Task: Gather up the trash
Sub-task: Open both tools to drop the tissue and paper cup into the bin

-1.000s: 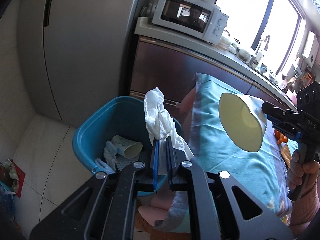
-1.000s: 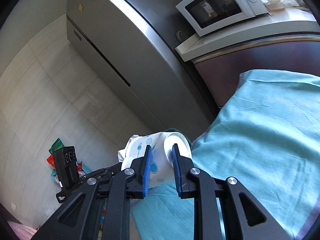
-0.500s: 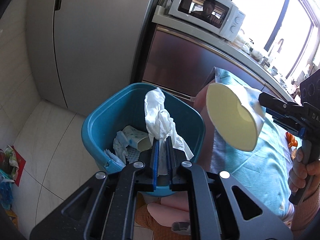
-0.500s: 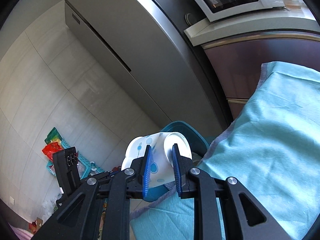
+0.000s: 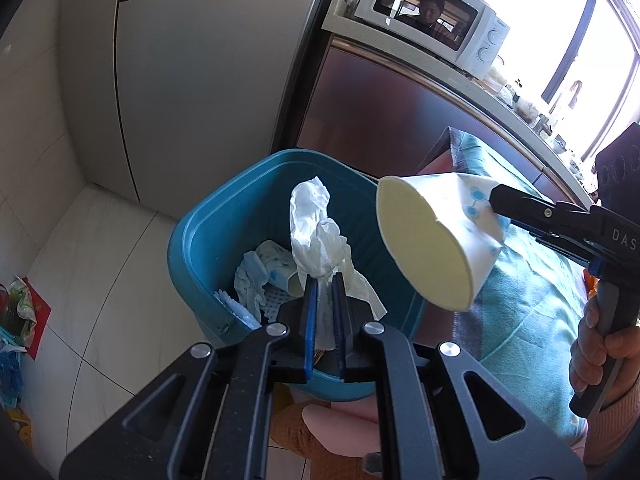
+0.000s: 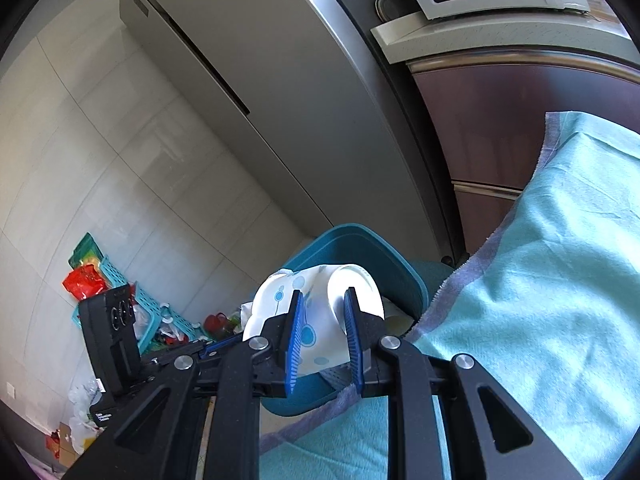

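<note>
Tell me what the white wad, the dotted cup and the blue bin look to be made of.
White wad: likely tissue paper, matte, crumpled into soft, limp folds.
Dotted cup: looks like thin paper, printed blue dots outside, plain cream inside; its wall is dented where it is gripped.
Blue bin: probably moulded plastic, smooth with a slight sheen and a rounded, rolled rim.

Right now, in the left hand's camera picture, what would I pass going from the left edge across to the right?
Litter on the floor → grey fridge → blue bin → crumpled tissue in the left gripper → paper cup → right gripper → the hand holding it.
</note>
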Action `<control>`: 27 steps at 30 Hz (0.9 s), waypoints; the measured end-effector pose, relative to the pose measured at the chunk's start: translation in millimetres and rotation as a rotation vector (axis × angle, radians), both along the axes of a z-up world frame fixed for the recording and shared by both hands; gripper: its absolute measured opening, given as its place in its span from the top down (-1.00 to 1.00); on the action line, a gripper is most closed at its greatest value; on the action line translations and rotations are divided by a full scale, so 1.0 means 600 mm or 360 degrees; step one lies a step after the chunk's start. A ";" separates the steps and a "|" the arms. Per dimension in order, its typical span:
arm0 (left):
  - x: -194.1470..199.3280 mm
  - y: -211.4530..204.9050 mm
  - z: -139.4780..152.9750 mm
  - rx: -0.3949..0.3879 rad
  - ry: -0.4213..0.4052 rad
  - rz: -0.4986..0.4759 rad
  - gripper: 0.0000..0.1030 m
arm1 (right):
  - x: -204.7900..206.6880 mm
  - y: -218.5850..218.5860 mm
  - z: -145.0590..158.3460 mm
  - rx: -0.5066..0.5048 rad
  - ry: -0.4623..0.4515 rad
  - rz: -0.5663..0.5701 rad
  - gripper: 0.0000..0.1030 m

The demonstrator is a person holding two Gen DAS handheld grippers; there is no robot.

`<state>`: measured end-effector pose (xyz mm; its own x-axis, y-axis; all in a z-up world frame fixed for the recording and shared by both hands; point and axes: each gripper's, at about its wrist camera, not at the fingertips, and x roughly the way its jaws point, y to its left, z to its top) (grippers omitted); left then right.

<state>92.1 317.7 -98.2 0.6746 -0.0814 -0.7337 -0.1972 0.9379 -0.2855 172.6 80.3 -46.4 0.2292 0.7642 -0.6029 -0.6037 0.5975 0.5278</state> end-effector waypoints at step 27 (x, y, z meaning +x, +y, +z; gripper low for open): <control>0.022 0.008 -0.051 -0.0071 0.0080 0.0011 0.64 | 0.007 0.021 -0.033 -0.0116 0.0017 -0.0023 0.69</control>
